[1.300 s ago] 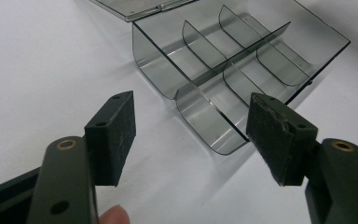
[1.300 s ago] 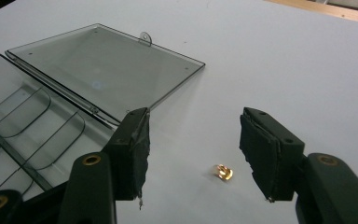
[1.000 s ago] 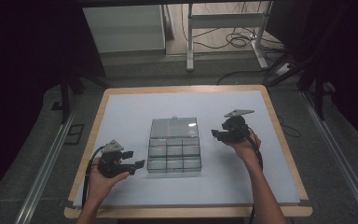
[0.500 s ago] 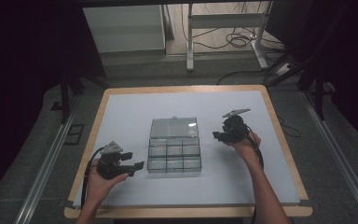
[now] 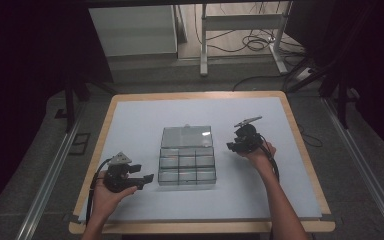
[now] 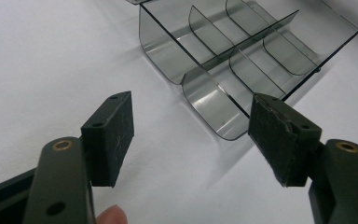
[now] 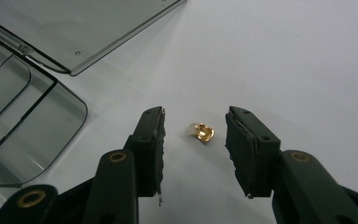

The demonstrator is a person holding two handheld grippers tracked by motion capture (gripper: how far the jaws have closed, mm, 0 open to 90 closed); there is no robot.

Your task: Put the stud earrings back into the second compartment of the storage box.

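A clear plastic compartment box point(image 5: 186, 169) lies in the middle of the white table mat point(image 5: 140, 120), its lid point(image 5: 186, 136) folded back flat. My right gripper point(image 5: 231, 146) is to the right of the box. In the right gripper view its jaws point(image 7: 195, 122) straddle a small gold metal piece point(image 7: 202, 132) lying on the mat; the pads do not touch it, and the jaws have just been closing. My left gripper point(image 5: 147, 178) stands open by the box's near left corner. Its wide-apart jaws point(image 6: 191, 100) point at the empty compartments point(image 6: 242, 51) with nothing between them.
The mat sits on a wood-edged table point(image 5: 300, 145). In the right gripper view the box's lid point(image 7: 74, 32) and a rounded compartment point(image 7: 32, 126) lie to the left of the jaws. Cables and a metal stand point(image 5: 240, 30) are on the floor beyond the table.
The right gripper has shifted slightly and tipped down beside the box. The left gripper has kept still.
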